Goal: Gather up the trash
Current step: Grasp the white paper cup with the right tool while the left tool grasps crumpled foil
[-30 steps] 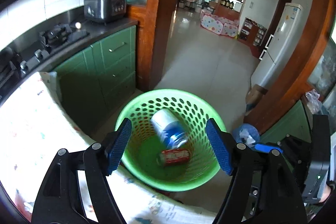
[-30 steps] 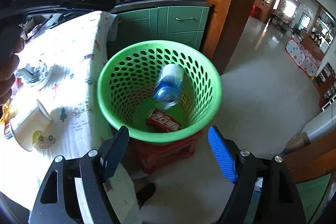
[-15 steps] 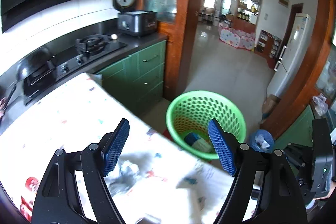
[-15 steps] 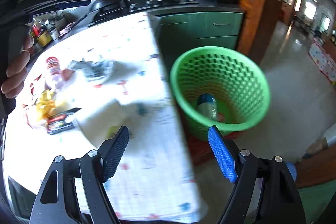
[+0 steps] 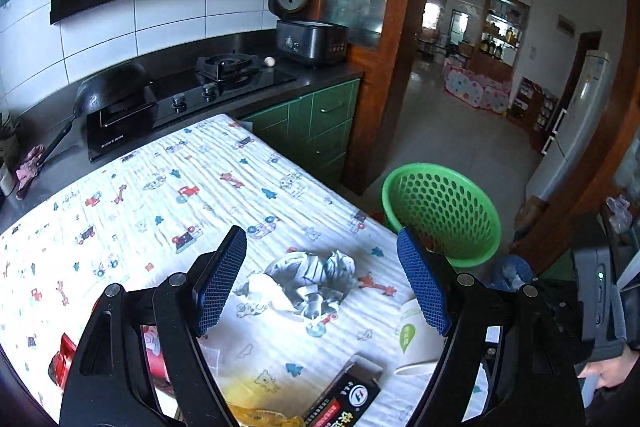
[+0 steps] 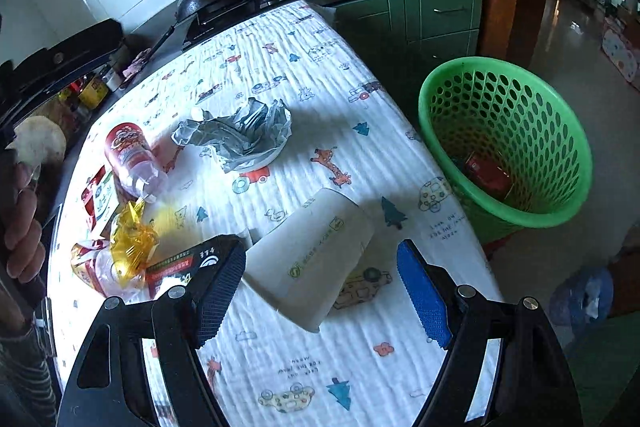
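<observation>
Both grippers' fingers wide, empty: drop your right gripper [image 6: 320,291] squarely over the tipped white paper cup [image 6: 310,259] on the table beside the green perforated plastic basket [image 6: 508,135], squeezing gently.

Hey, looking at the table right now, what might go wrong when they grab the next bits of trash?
1. The paper cup lies on its side near the table edge; a clumsy pinch by the open right gripper may crush it or roll it off.
2. The crumpled wrapper is loose and light, so the left gripper may catch only part of it.
3. The green basket stands off the table, so drops could miss.
</observation>
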The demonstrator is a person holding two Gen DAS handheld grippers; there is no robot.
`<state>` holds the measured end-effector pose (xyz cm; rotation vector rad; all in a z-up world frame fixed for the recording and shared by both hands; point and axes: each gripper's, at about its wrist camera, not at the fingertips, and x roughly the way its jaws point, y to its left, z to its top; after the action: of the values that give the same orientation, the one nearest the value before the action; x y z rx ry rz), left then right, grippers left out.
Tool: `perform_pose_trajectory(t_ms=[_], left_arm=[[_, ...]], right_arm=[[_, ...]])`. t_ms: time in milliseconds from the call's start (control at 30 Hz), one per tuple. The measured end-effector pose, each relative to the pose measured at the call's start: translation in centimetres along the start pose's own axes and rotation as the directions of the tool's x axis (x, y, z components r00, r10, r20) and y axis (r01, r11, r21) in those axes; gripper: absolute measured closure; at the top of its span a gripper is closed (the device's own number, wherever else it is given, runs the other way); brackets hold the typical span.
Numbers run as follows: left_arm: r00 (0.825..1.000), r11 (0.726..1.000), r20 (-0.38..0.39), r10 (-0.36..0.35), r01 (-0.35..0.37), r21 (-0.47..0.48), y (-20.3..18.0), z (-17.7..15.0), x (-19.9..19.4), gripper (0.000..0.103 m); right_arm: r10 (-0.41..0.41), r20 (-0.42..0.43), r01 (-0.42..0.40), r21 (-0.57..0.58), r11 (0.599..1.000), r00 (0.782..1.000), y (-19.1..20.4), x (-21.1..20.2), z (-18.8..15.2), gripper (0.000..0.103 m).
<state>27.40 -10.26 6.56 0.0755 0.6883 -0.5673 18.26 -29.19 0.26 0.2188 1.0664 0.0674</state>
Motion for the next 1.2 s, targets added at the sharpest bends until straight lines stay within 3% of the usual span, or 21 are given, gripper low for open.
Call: perform_pose_trajectory(t_ms=[200,467,700,800,933,1200], left_arm=[[1.000,1.000,-0.004,0.010,-0.010,-0.014,1.9,-1.1,0.1,0.026],[1.000,1.000,-0.020,0.008,-0.008,-0.016,2.8,-2.0,0.8,0.021],[0.996,1.000,-0.089,0.007,-0.007,-0.007,2.7,-3.2,3.6,0.020],[0.993,1.000,-0.118,0.006,-0.008,-0.015,2.7,-3.5,4.7,0.020],[0.988,0.999,-0.153,0.016,-0.021,-0.032,2.8,-3.6,6.0,0.016],[0.974,0.998,-0.222,0.041,-0.052,-0.040,3.1,-4.1,8.6,0.010]], right_arm=[[-0.032,-0.044,0.036,0.094,0.995,0.999,-0.5,2.9,0.7,0.028],[0.046,-0.102,-0.026,0.192,0.981,0.994,-1.3,5.1,0.6,0.022],[0.145,-0.157,-0.100,0.263,0.960,0.977,-1.5,6.6,-0.5,0.022],[0.147,-0.161,-0.106,0.241,0.965,0.976,-1.3,6.7,-0.9,0.024],[0.188,-0.164,-0.149,0.224,0.963,0.968,-1.1,6.4,-1.2,0.044],[0.116,-0.133,-0.108,0.070,0.992,0.984,0.2,4.5,-1.7,0.045]])
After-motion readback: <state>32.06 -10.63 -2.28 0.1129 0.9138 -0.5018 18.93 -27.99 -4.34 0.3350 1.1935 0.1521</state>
